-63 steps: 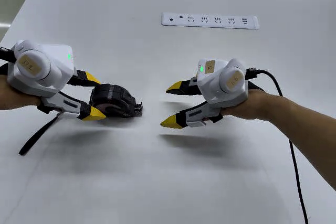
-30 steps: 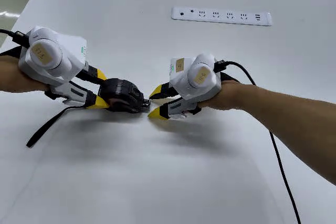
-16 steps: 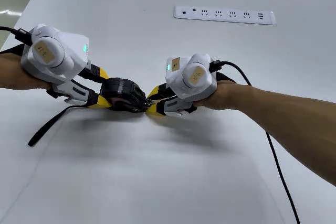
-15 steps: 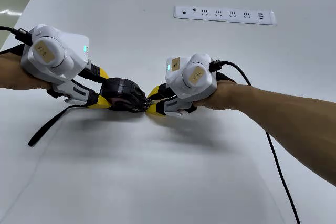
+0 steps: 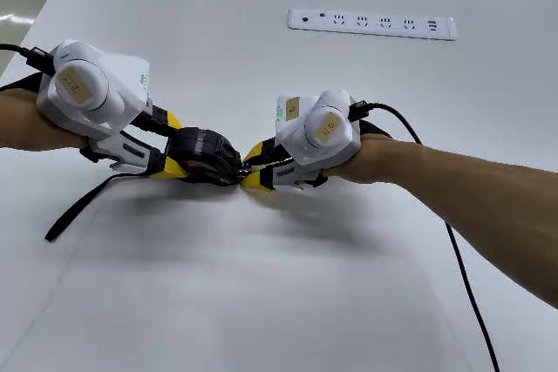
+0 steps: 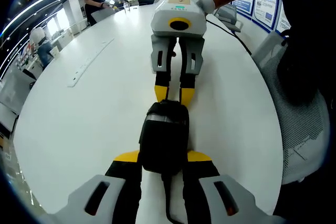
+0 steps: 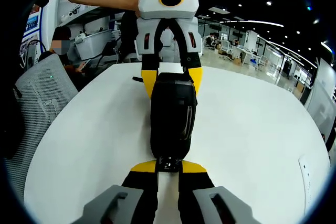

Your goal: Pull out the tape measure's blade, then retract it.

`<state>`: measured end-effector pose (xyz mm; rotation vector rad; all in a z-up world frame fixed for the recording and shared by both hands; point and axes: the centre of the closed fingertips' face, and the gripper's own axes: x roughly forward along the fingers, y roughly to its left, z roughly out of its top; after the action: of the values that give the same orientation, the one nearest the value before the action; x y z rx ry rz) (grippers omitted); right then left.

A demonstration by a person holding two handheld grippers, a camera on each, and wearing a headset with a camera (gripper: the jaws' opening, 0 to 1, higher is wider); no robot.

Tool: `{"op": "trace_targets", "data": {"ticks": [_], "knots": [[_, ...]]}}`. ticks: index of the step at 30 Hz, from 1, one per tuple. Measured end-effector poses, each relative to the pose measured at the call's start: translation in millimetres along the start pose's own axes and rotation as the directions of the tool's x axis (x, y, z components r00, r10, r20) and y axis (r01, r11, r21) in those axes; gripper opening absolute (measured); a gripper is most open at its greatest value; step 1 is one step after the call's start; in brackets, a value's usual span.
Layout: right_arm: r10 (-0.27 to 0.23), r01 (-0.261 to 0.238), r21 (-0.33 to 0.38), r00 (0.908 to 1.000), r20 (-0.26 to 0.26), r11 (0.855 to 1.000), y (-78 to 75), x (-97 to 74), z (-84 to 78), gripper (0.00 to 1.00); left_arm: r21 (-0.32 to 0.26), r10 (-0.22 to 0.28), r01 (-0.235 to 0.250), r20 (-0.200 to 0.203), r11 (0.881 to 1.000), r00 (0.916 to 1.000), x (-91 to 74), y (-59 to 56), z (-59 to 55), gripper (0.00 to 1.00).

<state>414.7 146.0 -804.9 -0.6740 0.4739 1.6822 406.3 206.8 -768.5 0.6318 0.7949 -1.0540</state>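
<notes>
White tabletop runs under everything, and on it, between the two tools, lies the tape measure (image 5: pixel 205 156) (image 6: pixel 164 140) (image 7: pixel 173 114): a black, ribbed, rounded case resting on the table, its mouth turned toward the person's right. Its small metal end hook (image 7: pixel 169 163) sits right at the mouth of the case. A black strap (image 5: pixel 78 208) trails from the case's far side across the table toward the person. The left gripper (image 5: pixel 174 144) (image 6: pixel 163 157) (image 7: pixel 172 80) clamps the case from the left, one yellow-tipped jaw pressed on each flank. The right gripper (image 5: pixel 251 167) (image 6: pixel 174 94) (image 7: pixel 169 167) meets it head-on, its yellow tips drawn nearly together and pinching the end hook. A dark cable (image 5: pixel 462 276) runs from the right gripper back along the person's forearm. Well apart, near the table's far side, lies a white power strip (image 5: pixel 372 24) (image 6: pixel 84 69). A grey mesh chair (image 7: pixel 37 98) stands beside the table in the right gripper view.
</notes>
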Motion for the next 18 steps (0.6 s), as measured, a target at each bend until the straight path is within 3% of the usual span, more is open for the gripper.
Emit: {"op": "trace_targets", "data": {"ticks": [18], "knots": [[-0.003,0.003,-0.039,1.0000,-0.008,0.999,-1.7,-0.7,-3.3,0.09,-0.028,0.002,-0.001,0.009,1.000,1.0000,0.6,-1.8,2.1,0.23]]}}
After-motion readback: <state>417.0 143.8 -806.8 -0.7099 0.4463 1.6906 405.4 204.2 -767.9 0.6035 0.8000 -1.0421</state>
